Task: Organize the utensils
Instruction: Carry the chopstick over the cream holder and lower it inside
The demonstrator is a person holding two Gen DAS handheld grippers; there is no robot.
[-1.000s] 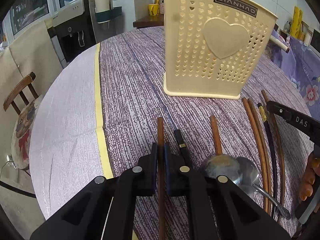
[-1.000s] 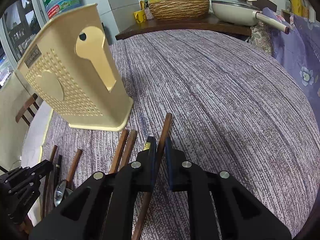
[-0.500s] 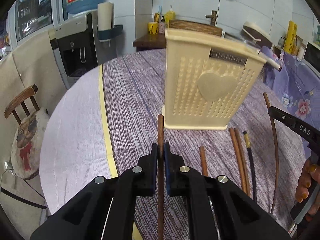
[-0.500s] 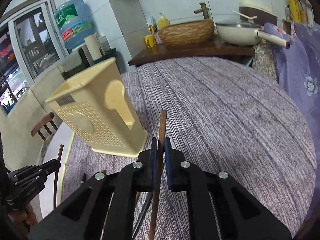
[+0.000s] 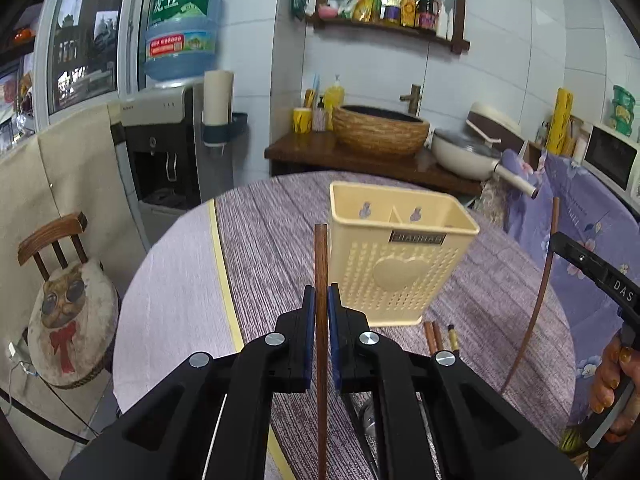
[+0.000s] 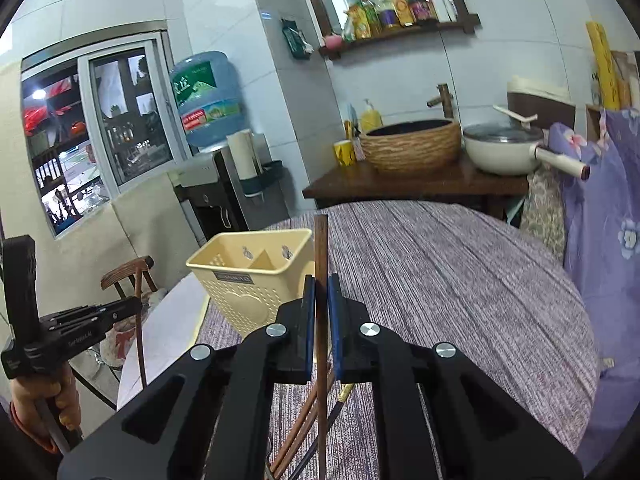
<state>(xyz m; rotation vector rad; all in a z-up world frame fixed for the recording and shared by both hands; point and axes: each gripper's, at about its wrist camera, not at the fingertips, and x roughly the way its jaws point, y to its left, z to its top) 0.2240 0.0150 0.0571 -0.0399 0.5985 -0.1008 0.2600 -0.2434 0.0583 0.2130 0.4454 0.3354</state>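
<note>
My left gripper [image 5: 321, 300] is shut on a brown wooden chopstick [image 5: 320, 256] and holds it raised above the table, in front of the cream utensil holder [image 5: 396, 264]. My right gripper [image 6: 321, 292] is shut on another brown chopstick [image 6: 321, 240], raised to the right of the holder [image 6: 248, 284]. The holder stands upright, its two compartments look empty. In the left wrist view the right gripper [image 5: 592, 268] and its chopstick [image 5: 536, 300] show at the right. Several chopsticks [image 5: 438, 336] lie on the tablecloth below the holder, also in the right wrist view [image 6: 296, 432].
The round table has a purple striped cloth [image 6: 440, 280]. A wooden chair with a cushion [image 5: 68, 316] stands at the left. A water dispenser [image 5: 172, 152] and a side table with a woven basin [image 5: 380, 132] and a pan [image 5: 468, 152] are behind.
Both grippers have lifted their chopsticks off the table and risen, so the views now look down into the holder's open top. The spoon has dropped almost out of the left view.
</note>
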